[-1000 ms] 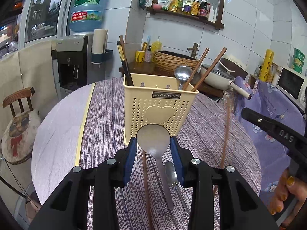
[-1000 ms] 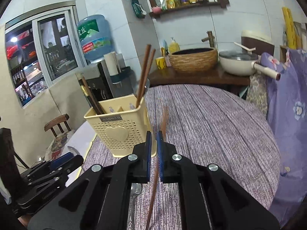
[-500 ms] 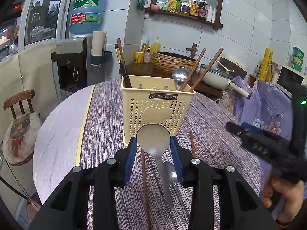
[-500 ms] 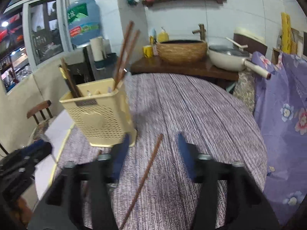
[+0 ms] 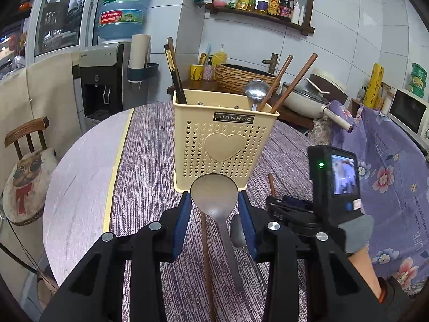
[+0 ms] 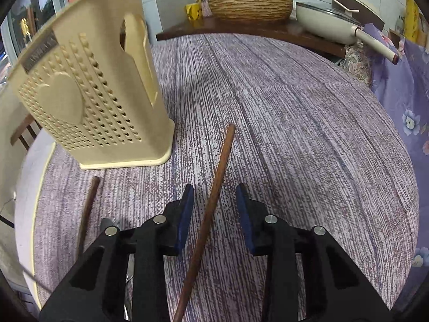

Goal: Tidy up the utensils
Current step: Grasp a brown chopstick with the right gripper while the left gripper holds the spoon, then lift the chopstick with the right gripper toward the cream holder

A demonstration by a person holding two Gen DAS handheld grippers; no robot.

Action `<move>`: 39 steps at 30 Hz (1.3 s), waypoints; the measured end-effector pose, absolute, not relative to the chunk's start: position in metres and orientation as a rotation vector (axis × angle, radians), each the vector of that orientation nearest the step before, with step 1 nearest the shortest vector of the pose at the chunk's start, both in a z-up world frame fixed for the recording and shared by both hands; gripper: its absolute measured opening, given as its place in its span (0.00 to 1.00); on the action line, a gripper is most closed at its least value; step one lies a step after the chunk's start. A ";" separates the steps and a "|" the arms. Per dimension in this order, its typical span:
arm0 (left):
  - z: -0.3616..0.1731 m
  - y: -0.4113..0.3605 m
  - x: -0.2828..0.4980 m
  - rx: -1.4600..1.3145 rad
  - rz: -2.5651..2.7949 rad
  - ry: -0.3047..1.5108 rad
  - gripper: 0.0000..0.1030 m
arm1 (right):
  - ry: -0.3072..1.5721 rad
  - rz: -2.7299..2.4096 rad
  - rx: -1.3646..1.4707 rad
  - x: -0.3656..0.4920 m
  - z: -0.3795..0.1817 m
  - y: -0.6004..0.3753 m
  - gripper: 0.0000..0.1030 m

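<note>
A cream perforated utensil holder (image 5: 225, 145) (image 6: 88, 94) stands on the purple-clothed round table. It holds dark chopsticks (image 5: 174, 72) at its left, and a metal spoon and two brown chopsticks (image 5: 292, 83) at its right. My left gripper (image 5: 214, 214) is shut on the bowl of a metal spoon (image 5: 214, 196), just in front of the holder. Under it on the cloth lie a second spoon (image 5: 237, 233) and a brown chopstick (image 5: 205, 255). My right gripper (image 6: 214, 196) hangs low over another brown chopstick (image 6: 214, 201); its jaws are closing around it, pads clear of it.
Another chopstick (image 6: 88, 209) lies left of my right gripper. Beside the table's bare left edge (image 5: 80, 174) stands a chair with a cushion (image 5: 24, 182). Behind are a water dispenser (image 5: 102, 86), a woven basket (image 5: 241, 77) and a pan (image 5: 308, 96). Purple floral cloth (image 5: 388, 174) hangs at right.
My right gripper let go of the chopstick it held up. That chopstick now lies on the cloth, and the gripper has sunk over it with narrowing jaws. My left gripper keeps its spoon.
</note>
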State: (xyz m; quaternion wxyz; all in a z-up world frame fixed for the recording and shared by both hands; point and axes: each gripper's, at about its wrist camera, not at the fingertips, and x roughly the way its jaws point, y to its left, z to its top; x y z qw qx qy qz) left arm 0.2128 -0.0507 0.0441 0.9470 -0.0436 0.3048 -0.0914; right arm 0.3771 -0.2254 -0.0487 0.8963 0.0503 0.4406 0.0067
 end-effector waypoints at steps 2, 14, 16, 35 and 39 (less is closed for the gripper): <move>0.044 -0.050 0.213 -0.092 -0.186 0.621 0.35 | 0.911 -0.004 0.094 0.382 -0.049 -0.223 0.25; 0.041 -0.049 0.213 -0.093 -0.184 0.626 0.35 | 0.912 0.042 0.178 0.408 -0.049 -0.232 0.08; 0.041 -0.049 0.213 -0.092 -0.183 0.626 0.35 | 0.885 0.069 0.225 0.401 -0.043 -0.237 0.07; 0.057 -0.046 0.206 -0.094 -0.175 0.582 0.35 | 0.550 0.292 0.270 0.282 0.092 -0.273 0.07; 0.062 -0.045 0.205 -0.096 -0.172 0.572 0.35 | 0.527 0.310 0.262 0.270 0.105 -0.277 0.07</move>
